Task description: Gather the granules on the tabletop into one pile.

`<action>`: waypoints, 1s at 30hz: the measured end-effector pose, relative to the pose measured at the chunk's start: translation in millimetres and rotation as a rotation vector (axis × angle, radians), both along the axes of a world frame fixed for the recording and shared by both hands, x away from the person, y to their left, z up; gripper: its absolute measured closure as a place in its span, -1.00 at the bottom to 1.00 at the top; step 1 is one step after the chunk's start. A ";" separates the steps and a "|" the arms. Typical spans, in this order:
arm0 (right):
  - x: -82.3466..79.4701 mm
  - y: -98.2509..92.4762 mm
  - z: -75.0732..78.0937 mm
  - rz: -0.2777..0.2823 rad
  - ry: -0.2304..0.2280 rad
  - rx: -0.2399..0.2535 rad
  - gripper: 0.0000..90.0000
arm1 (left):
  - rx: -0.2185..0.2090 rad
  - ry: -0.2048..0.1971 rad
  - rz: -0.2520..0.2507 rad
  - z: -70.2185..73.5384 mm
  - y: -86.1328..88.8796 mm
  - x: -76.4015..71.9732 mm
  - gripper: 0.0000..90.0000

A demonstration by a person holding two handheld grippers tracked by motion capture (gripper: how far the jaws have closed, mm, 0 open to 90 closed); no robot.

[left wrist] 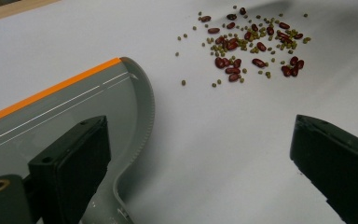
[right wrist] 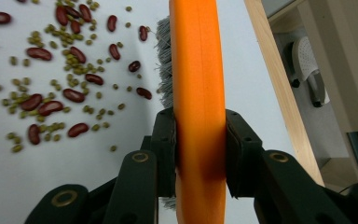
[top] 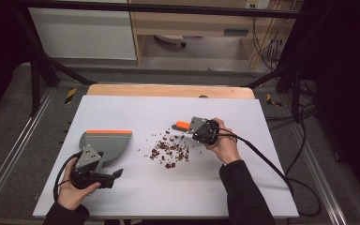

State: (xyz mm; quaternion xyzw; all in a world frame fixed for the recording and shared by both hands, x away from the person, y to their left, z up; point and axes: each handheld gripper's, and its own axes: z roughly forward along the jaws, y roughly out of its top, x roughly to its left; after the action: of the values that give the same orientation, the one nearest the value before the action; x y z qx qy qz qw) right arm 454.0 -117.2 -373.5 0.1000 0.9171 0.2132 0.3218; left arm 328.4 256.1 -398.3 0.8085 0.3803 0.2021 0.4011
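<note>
Red beans and small green beans (top: 168,149) lie scattered at the middle of the white board (top: 243,187); they also show in the left gripper view (left wrist: 251,44) and the right gripper view (right wrist: 60,93). A grey dustpan (top: 105,140) with an orange front lip lies to their left, its pan (left wrist: 74,112) beside my left jaw. My left gripper (top: 110,167) (left wrist: 200,158) is open, jaws wide apart, just in front of the dustpan's handle. My right gripper (top: 191,127) (right wrist: 199,140) is shut on the orange handle of a brush (top: 183,125) (right wrist: 198,70), whose grey bristles (right wrist: 165,70) meet the beans' far right edge.
A wooden strip (top: 168,90) borders the board's far side. Black frame bars and loose cables (top: 304,140) stand to the right. The right gripper's cable (top: 262,157) trails across the board's right part. The board's near half is bare white surface.
</note>
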 end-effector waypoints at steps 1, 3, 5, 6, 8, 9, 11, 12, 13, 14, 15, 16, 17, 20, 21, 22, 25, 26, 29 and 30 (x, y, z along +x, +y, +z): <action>3.5 2.3 -1.9 0.003 -0.006 -0.005 0.53 | -0.002 0.002 0.001 -0.4 0.4 0.0 -0.89; 10.4 6.1 -5.5 0.009 -0.011 -0.014 0.53 | -0.002 0.002 0.002 -0.9 1.0 0.2 -0.90; 17.7 10.2 -9.2 0.013 -0.019 -0.030 0.53 | -0.004 0.005 0.000 -1.2 1.0 0.5 -0.90; 19.9 11.3 -10.5 0.016 -0.022 -0.030 0.53 | -0.004 0.005 -0.001 -1.5 0.8 0.6 -0.89; 25.3 13.9 -13.6 0.019 -0.024 -0.030 0.53 | -0.001 0.004 -0.001 -1.8 0.1 0.7 -0.90; 27.4 15.3 -15.1 0.016 -0.023 -0.032 0.53 | -0.001 0.005 0.000 -1.9 0.0 0.9 -0.90; 31.5 18.4 -18.6 0.014 -0.029 -0.031 0.53 | -0.001 0.007 0.000 -2.2 0.1 1.6 -0.89; 33.6 19.8 -20.6 0.014 -0.031 -0.037 0.53 | -0.001 0.009 0.001 -2.3 0.1 1.8 -0.90; 35.8 21.2 -22.8 0.015 -0.034 -0.051 0.53 | -0.002 0.010 0.001 -2.3 -0.1 1.8 -0.90; 38.1 22.0 -25.2 0.009 -0.041 -0.062 0.53 | -0.003 0.009 0.000 -2.2 -0.2 1.5 -0.89; 40.8 21.4 -26.3 0.002 -0.041 -0.070 0.53 | -0.004 0.006 -0.002 -2.1 -0.3 1.2 -0.90; 43.5 20.0 -27.0 -0.008 -0.048 -0.067 0.53 | -0.006 0.005 -0.002 -2.1 -0.4 1.0 -0.89; 46.3 18.2 -26.7 -0.019 -0.049 -0.065 0.53 | -0.006 0.006 -0.002 -2.1 -0.2 1.2 -0.89; 54.0 14.4 -25.4 -0.029 -0.062 -0.059 0.53 | -0.008 0.008 0.002 -2.6 1.1 1.7 -0.89; 56.0 13.5 -25.1 -0.029 -0.061 -0.062 0.53 | -0.008 0.009 0.002 -2.8 1.6 1.8 -0.89; 57.6 13.1 -25.4 -0.030 -0.067 -0.064 0.53 | -0.008 0.009 0.003 -2.9 1.9 1.9 -0.89; 61.3 12.4 -28.7 -0.036 -0.065 -0.081 0.53 | -0.011 0.011 0.005 -3.1 2.2 1.8 -0.89; 61.8 12.5 -30.1 -0.036 -0.061 -0.089 0.53 | -0.010 0.010 0.005 -3.1 2.1 1.7 -0.89; 59.5 15.5 -33.6 -0.021 -0.048 -0.095 0.53 | -0.009 0.011 0.005 -3.7 1.8 2.0 -0.89; 58.0 17.1 -34.5 -0.013 -0.052 -0.097 0.53 | -0.008 0.012 0.005 -3.9 1.6 2.1 -0.89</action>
State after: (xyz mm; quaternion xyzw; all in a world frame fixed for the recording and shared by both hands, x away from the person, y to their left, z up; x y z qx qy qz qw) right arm 511.9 -100.2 -408.0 0.0845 0.9170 0.1689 0.3514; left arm 330.4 257.7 -402.2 0.8072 0.3854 0.1966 0.4016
